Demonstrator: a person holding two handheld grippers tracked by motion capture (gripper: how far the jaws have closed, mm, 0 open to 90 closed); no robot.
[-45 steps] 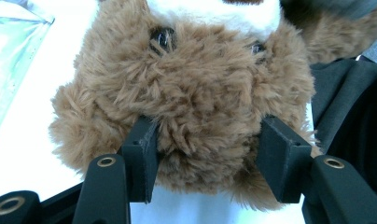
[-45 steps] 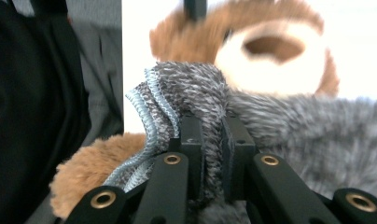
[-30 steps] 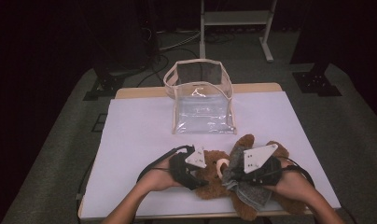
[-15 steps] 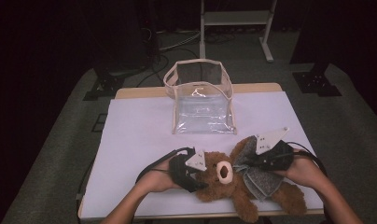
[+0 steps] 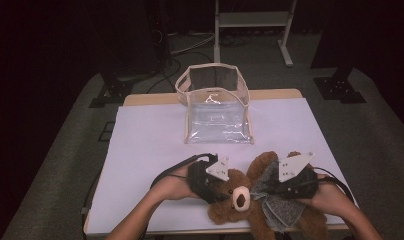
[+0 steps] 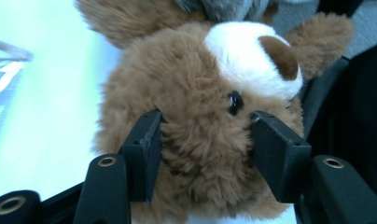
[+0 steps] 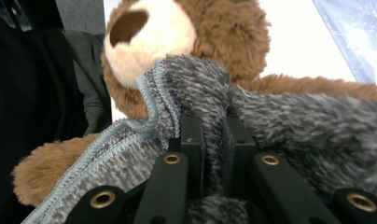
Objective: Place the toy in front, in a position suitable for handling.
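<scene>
Shifted rightward beside bear (image 5: 240, 200), right gripper (image 7: 210, 135) clamped on grey sweater (image 7: 289, 126); left gripper (image 6: 205, 135) jaws squeezing bear's head.

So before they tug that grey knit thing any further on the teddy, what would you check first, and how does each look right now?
1. Left claw grips the teddy bear's head: ok, both jaws press into the fur beside the eye.
2. Right claw holds the grey knit garment: ok, a fold is pinched between nearly closed jaws.
3. Bear rests on the table: ok, though it lies close to the near edge.
4. Garment is properly over the bear's arms: cannot tell, the fabric is bunched.
5. Clear bag is out of the way: ok, it stands apart toward the far side.
</scene>
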